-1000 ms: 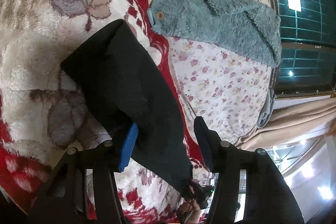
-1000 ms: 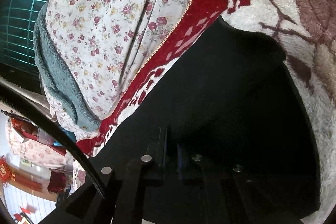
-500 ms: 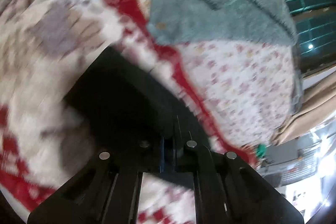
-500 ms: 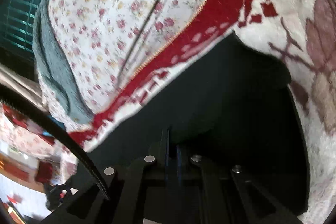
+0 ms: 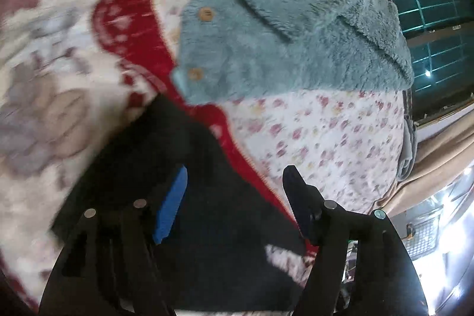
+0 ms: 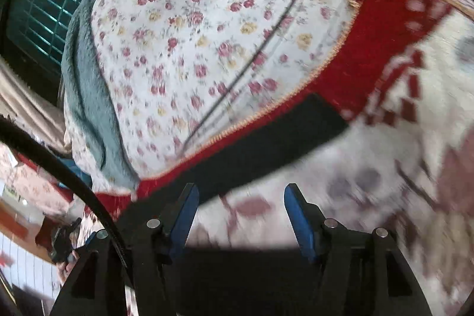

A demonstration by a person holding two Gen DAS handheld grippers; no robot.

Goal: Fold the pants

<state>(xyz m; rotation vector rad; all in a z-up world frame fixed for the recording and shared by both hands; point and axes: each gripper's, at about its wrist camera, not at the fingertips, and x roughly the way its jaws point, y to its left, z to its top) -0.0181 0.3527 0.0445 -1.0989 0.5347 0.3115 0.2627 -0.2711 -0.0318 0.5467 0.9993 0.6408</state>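
Teal fleece garment (image 5: 290, 40) left view, strip-like black pants (image 6: 266, 144) right

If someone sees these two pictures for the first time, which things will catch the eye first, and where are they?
First comes the fluffy teal garment with wooden buttons, lying on the flowered sheet in the upper part of the left wrist view. Next come the black pants on the red and white blanket, low in that view. The left gripper and the right gripper have both just been opening, and their pads press on nothing.
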